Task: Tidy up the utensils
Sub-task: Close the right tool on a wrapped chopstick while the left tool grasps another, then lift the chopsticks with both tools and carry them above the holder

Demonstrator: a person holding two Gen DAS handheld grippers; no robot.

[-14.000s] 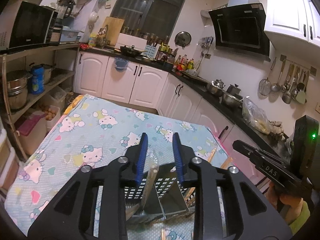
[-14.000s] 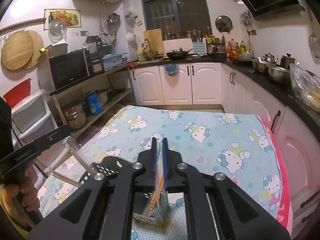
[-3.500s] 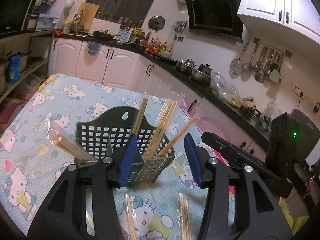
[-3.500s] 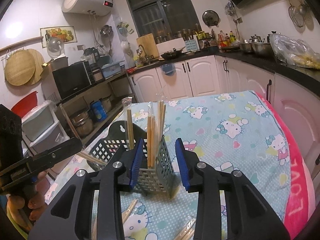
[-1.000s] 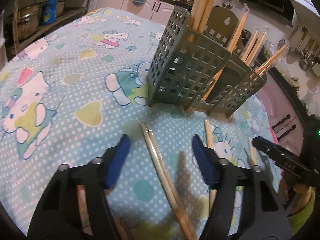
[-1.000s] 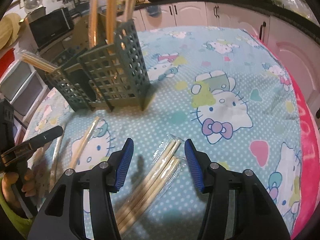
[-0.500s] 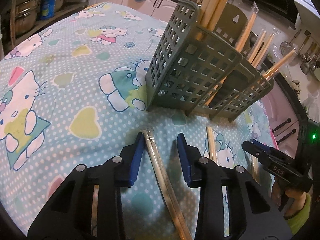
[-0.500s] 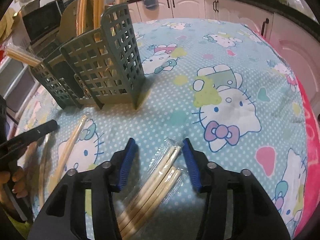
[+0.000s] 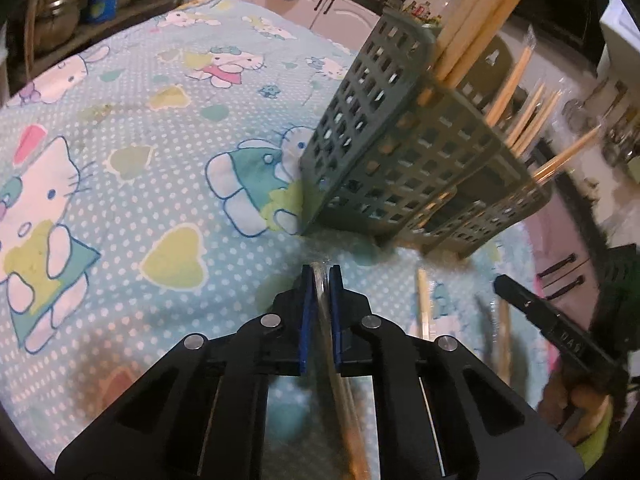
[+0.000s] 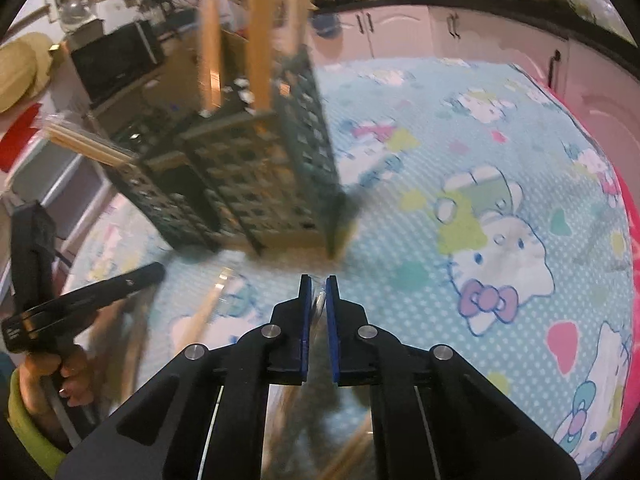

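Left gripper (image 9: 320,270) clenched on a wrapped chopstick pair (image 9: 340,384) low over the cloth (image 9: 132,128), just short of the grey basket (image 9: 404,172) that holds more chopsticks (image 9: 476,20). Right gripper (image 10: 319,280) pinches what looks like a clear-wrapped pair (image 10: 319,304), blurred, also near the basket; loose sticks (image 10: 200,316) lie on the cloth between.

My left gripper (image 9: 321,270) points toward 12 o'clock, blue pads nearly together, clamping something thin. My right gripper (image 10: 319,280) points likewise, pads pinched narrow, low over the surface.
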